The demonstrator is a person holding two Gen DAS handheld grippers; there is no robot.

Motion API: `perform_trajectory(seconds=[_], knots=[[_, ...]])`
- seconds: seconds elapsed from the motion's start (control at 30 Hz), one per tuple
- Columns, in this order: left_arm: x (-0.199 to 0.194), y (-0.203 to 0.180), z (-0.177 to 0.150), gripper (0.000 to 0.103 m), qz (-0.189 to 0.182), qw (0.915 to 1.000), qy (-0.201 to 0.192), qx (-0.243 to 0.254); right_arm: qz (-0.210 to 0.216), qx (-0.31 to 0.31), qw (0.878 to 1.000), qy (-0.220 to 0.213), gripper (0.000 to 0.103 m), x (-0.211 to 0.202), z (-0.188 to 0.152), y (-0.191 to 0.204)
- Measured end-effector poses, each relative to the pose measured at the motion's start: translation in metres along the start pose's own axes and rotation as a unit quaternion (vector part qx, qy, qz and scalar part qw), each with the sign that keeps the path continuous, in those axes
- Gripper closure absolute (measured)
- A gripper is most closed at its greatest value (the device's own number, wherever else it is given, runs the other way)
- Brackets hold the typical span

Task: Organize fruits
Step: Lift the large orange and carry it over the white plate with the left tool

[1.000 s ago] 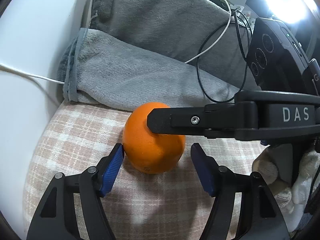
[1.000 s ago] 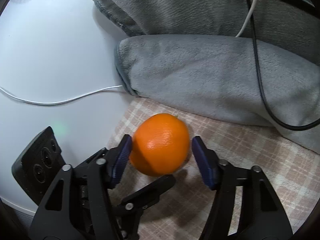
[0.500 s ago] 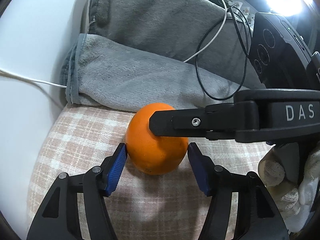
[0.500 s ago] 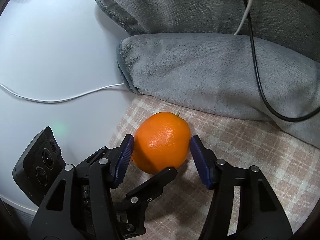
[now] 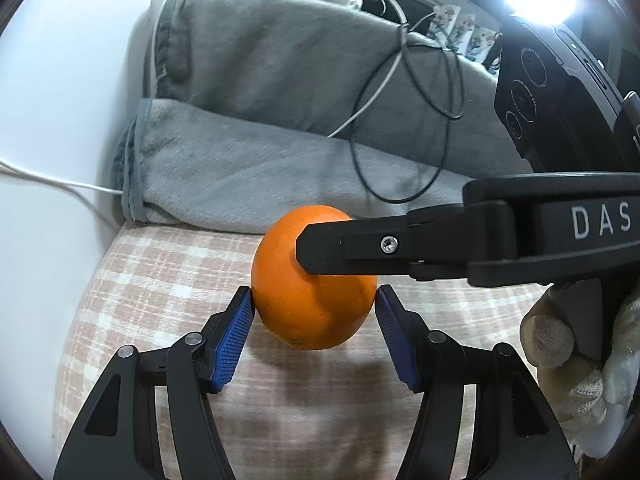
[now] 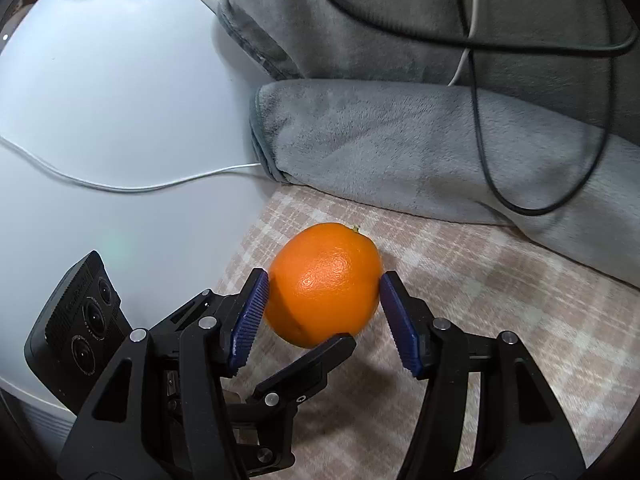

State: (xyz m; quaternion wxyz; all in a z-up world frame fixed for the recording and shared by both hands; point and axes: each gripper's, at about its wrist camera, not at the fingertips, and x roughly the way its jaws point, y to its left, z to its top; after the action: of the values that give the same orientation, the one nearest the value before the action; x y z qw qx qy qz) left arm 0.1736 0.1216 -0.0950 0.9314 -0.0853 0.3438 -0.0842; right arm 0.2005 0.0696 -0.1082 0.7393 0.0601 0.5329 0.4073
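Orange fruit point(image 5: 308, 304) sits above the checked cloth point(image 5: 152, 280), clamped from two directions: left gripper point(image 5: 314, 314) jaws press its sides, and right gripper point(image 6: 322, 300) jaws likewise. Grey blanket point(image 6: 400, 152) lies behind.

Both grippers' fingers point(image 5: 240, 320) clamp one shared object.

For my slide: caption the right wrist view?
Both grippers clamp one orange above a plaid cloth.

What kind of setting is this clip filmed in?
Probably a home living area: a plaid cushion under the orange, a folded grey blanket with loose cables, beside a white tabletop.
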Motion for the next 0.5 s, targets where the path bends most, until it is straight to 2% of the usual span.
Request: perform_trajectory(seconds=[0.5], knots=[[-0.043, -0.061, -0.011, 0.041, -0.027, 0.9988, -0.027, 0.032, -0.024, -0.004, 0.999, -0.036, 0.042, -0.076, -0.040, 0.008]])
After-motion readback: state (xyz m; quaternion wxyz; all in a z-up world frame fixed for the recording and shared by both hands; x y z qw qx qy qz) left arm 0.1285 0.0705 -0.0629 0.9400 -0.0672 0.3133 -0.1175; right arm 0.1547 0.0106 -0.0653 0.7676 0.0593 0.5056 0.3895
